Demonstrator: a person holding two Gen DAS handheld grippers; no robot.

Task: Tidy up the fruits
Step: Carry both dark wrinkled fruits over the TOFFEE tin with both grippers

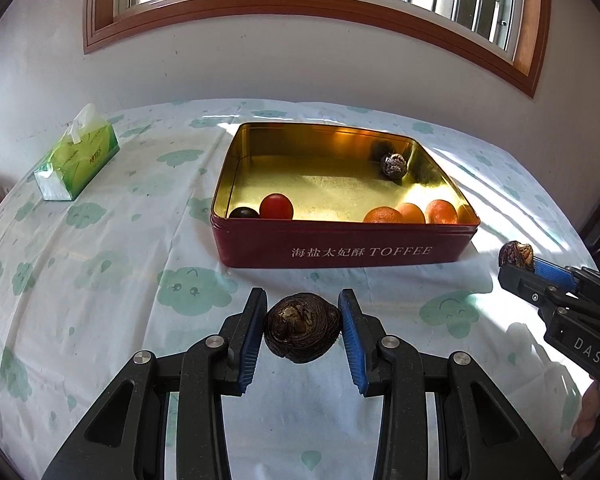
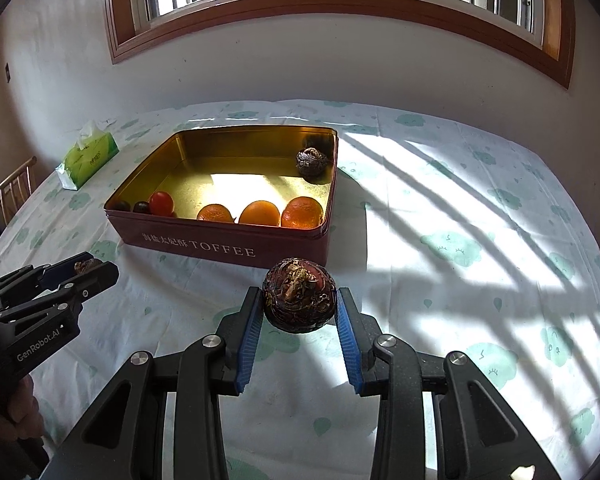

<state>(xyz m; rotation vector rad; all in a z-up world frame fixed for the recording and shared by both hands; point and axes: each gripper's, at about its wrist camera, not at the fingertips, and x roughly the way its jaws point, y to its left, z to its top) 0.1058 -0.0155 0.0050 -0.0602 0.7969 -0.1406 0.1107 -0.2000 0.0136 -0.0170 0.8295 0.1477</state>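
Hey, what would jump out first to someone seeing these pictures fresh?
The left gripper and right gripper each pinch a dark brown knobbly round fruit above the cloud-print tablecloth. Behind them sits an open red toffee tin with a gold interior, oranges along its near wall.

Three oranges (image 2: 260, 213), three dark chestnuts (image 1: 302, 328), one red tomato (image 1: 276, 206), one tin (image 1: 340, 250)

The left gripper (image 1: 303, 330) is angled downward above the table, its blue-padded fingers (image 1: 249, 338) pressed against both sides of a dark round fruit (image 1: 302, 328). The right gripper (image 2: 299, 310) is held likewise, just to its right, clamped on a second dark fruit (image 2: 299, 300). A hand (image 2: 10, 412) is glimpsed behind the left gripper's handle.
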